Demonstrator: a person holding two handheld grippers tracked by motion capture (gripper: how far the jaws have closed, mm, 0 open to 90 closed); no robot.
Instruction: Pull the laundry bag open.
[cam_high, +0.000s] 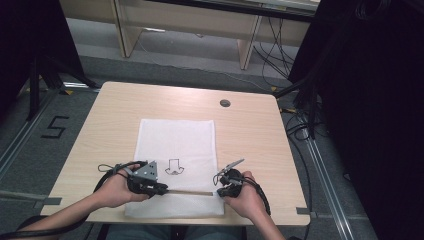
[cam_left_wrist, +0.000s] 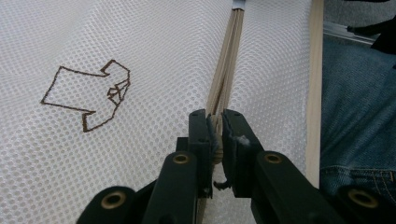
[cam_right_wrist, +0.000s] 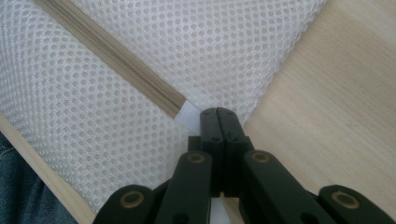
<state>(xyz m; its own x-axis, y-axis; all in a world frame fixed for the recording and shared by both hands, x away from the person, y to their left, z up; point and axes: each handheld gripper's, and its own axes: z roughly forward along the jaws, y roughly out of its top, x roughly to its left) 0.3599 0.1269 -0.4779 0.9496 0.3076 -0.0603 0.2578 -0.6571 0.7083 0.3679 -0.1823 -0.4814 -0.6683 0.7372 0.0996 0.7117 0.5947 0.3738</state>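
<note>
Light wood-grain rectangular table (cam_high: 115, 107), with a person seated at the near edge and 1 gripper in each hand.

White mesh zip bag (cam_high: 176, 140) lies flat at the table's middle, its long side running away from the person and its near end at the table's front edge. A brown outline drawing (cam_high: 173, 167) is printed on its top face.

Beige zipper (cam_high: 192, 192) runs crosswise near the bag's front end, between the 2 grippers.

Left gripper (cam_left_wrist: 215, 126): jaws narrow, closed on the beige zipper pull (cam_left_wrist: 215, 137) at the zipper's left end.

Right gripper (cam_right_wrist: 217, 116): jaws pressed together on the bag's right corner, just past the white fabric tab (cam_right_wrist: 189, 115) that ends the zipper.

Judgement: likely a zip being worked, with the right side anchoring.

Risks from here:
1. The pull is small and held only at the jaw tips, so a sideways tug could slip it free.
2. The right hold is on thin mesh at the very corner. Hard pulling could drag it out, and the bag would bunch.
3. Slack mesh could catch in the slider.
4. The bag sits at the table's front edge, so a drag toward the person could take it off.
</note>
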